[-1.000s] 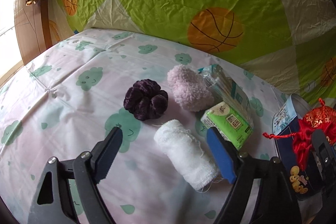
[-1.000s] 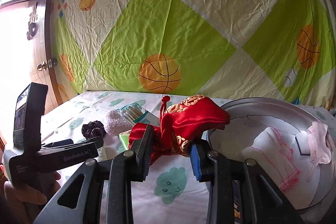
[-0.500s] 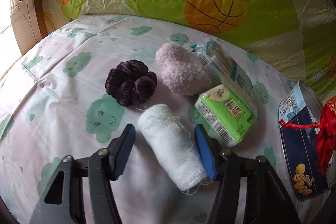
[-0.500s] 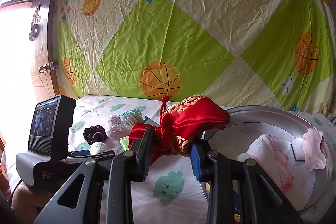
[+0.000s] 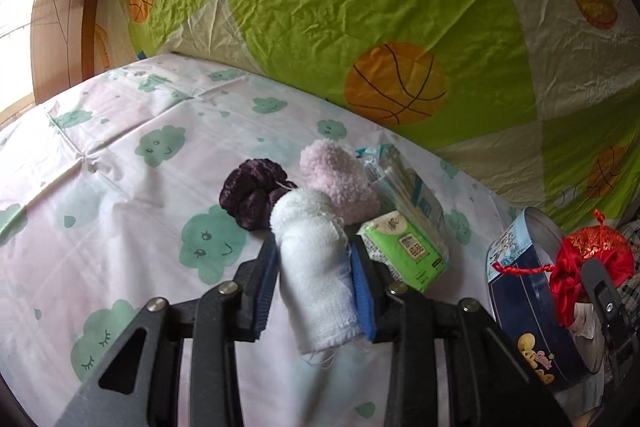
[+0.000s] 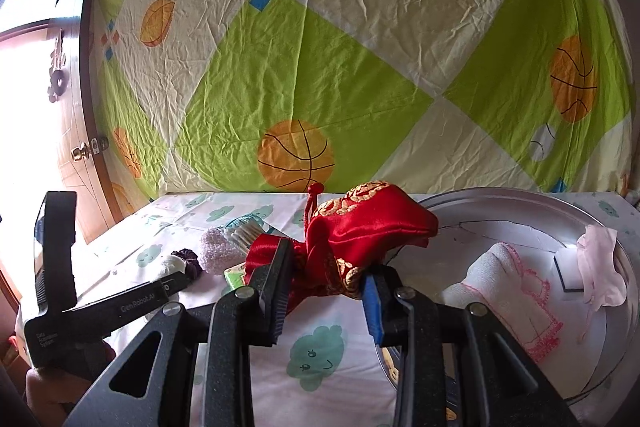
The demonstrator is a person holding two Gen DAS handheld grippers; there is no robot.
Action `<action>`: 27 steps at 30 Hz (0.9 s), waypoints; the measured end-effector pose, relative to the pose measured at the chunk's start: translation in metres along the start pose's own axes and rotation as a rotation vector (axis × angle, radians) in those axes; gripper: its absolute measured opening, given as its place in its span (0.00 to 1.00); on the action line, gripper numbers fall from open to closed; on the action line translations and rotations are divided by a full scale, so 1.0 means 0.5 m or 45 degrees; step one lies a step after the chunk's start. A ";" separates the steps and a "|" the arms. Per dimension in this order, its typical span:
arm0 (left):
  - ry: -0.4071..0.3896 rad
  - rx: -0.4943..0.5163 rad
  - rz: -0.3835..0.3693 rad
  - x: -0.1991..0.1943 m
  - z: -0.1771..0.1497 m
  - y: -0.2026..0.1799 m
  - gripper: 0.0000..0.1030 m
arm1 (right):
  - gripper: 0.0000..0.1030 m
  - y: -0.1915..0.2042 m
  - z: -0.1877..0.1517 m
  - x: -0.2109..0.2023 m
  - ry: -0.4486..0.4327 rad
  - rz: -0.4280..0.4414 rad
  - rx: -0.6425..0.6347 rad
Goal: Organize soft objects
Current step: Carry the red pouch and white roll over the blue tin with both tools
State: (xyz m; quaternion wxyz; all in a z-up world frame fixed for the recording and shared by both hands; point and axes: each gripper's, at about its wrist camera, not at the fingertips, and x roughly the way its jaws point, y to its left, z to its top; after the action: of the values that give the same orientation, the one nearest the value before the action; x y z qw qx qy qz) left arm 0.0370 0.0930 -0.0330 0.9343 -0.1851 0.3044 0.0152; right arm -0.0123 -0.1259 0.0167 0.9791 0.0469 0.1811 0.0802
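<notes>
1. The left hand-held gripper [image 5: 314, 269] points forward and tilts downward. Its two black jaws with blue pads have just been closing and now press on both sides of a rolled white towel [image 5: 316, 267], squeezing it at the middle.
2. The right hand-held gripper [image 6: 326, 291] points forward with a slighter downward tilt. Its jaws are clamped on a red satin pouch [image 6: 360, 231], pinching its gathered neck, and the pouch sticks up above the pads.
3. In the right wrist view, the left hand-held gripper's body shows at the lower left, with part of the person's hand [image 6: 44, 383] beneath it.
</notes>
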 end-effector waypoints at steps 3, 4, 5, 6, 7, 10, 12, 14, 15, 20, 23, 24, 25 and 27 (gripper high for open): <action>-0.143 0.052 0.034 -0.040 -0.004 -0.018 0.33 | 0.33 -0.002 0.000 -0.015 -0.033 0.007 -0.017; -0.176 0.059 0.034 -0.049 -0.007 -0.024 0.33 | 0.33 -0.003 0.000 -0.021 -0.046 0.010 -0.025; -0.199 0.062 0.027 -0.054 -0.009 -0.030 0.33 | 0.33 -0.004 0.000 -0.027 -0.062 0.008 -0.034; -0.213 0.070 0.018 -0.057 -0.010 -0.035 0.33 | 0.33 -0.005 -0.001 -0.034 -0.078 0.003 -0.044; -0.222 0.082 0.013 -0.059 -0.012 -0.043 0.33 | 0.33 -0.008 -0.001 -0.041 -0.095 -0.001 -0.053; -0.253 0.114 -0.008 -0.069 -0.019 -0.071 0.33 | 0.33 -0.025 0.000 -0.057 -0.126 -0.003 -0.056; -0.272 0.131 -0.026 -0.075 -0.021 -0.089 0.33 | 0.33 -0.043 0.001 -0.066 -0.135 -0.005 -0.036; -0.283 0.157 -0.043 -0.082 -0.027 -0.112 0.33 | 0.33 -0.061 0.003 -0.074 -0.150 -0.017 -0.018; -0.288 0.170 -0.052 -0.085 -0.029 -0.125 0.33 | 0.33 -0.068 0.004 -0.078 -0.158 -0.027 -0.012; -0.299 0.234 -0.080 -0.092 -0.036 -0.185 0.33 | 0.33 -0.108 0.010 -0.094 -0.184 -0.081 0.015; -0.308 0.260 -0.099 -0.099 -0.041 -0.215 0.33 | 0.33 -0.130 0.012 -0.102 -0.192 -0.109 0.025; -0.309 0.268 -0.104 -0.101 -0.043 -0.225 0.33 | 0.33 -0.138 0.012 -0.105 -0.195 -0.117 0.030; -0.309 0.276 -0.111 -0.102 -0.044 -0.235 0.33 | 0.33 -0.145 0.013 -0.108 -0.198 -0.122 0.037; -0.311 0.294 -0.118 -0.103 -0.047 -0.251 0.33 | 0.33 -0.160 0.014 -0.114 -0.206 -0.133 0.048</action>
State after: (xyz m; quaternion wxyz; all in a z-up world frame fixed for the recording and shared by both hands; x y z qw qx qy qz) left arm -0.0005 -0.0277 0.0212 0.9791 -0.0870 0.1793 -0.0406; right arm -0.0512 -0.2147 0.0334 0.9923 0.0624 0.1052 0.0217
